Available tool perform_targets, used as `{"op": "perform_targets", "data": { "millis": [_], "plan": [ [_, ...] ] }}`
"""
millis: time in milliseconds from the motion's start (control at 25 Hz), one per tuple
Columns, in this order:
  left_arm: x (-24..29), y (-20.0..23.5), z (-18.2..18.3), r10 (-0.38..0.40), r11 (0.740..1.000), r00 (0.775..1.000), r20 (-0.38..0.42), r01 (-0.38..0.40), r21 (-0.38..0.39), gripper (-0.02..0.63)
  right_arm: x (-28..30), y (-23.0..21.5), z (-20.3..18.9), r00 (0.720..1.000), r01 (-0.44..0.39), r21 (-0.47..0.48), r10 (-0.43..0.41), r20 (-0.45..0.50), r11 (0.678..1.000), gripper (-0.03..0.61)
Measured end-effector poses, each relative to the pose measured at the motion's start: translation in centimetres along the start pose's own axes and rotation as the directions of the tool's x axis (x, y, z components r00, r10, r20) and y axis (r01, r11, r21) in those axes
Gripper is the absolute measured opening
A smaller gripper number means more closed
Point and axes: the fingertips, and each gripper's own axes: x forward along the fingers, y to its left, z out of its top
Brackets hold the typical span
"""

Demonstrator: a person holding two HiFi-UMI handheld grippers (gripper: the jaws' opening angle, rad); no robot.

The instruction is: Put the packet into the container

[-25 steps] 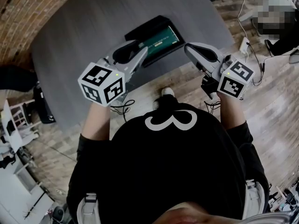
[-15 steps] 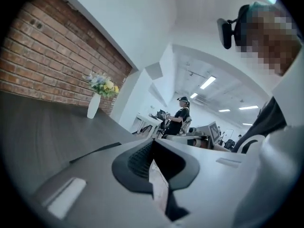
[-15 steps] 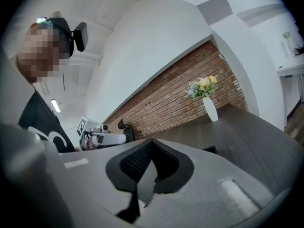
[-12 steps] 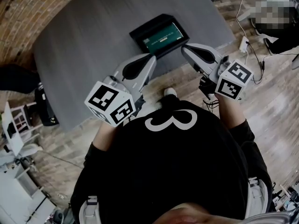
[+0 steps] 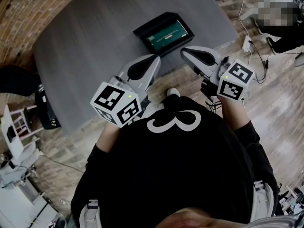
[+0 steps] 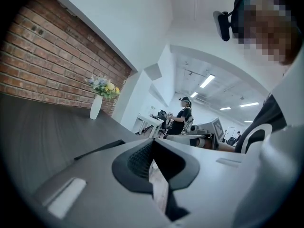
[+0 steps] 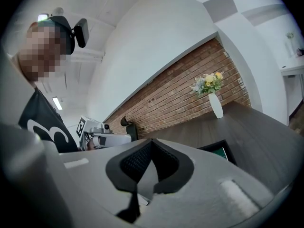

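Observation:
A black container (image 5: pixel 164 33) lies near the front edge of the grey table (image 5: pixel 85 46), and the green packet (image 5: pixel 166 35) lies flat inside it. My left gripper (image 5: pixel 154 59) hangs near the table's front edge, just short of the container, shut with nothing in it. My right gripper (image 5: pixel 185 52) is beside it over the floor, to the right of the container's near end, also shut and empty. In the left gripper view the left gripper (image 6: pixel 152 144) has its pads together. In the right gripper view the right gripper (image 7: pixel 151 145) is the same, with the container (image 7: pixel 219 149) beyond.
A white vase of flowers (image 7: pixel 214 103) stands at the table's far end by the brick wall, the same vase (image 6: pixel 96 106) in the left gripper view. Cables and a power strip (image 5: pixel 248 44) lie on the wood floor at right. A person (image 6: pixel 182 118) stands far off.
My left gripper has drawn back from over the container toward my body, leaving the packet in full view inside. The right gripper has shifted slightly left.

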Motion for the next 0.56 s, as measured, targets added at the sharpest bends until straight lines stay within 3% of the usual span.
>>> {"op": "perform_targets", "data": {
  "millis": [560],
  "plan": [
    [-0.3,0.5,-1.0,0.024,0.999,1.0,-0.014,-0.024,0.023,0.011,0.0,0.2,-1.1,1.0,0.015,0.017,-0.015,0.019,1.0,0.0]
  ]
}}
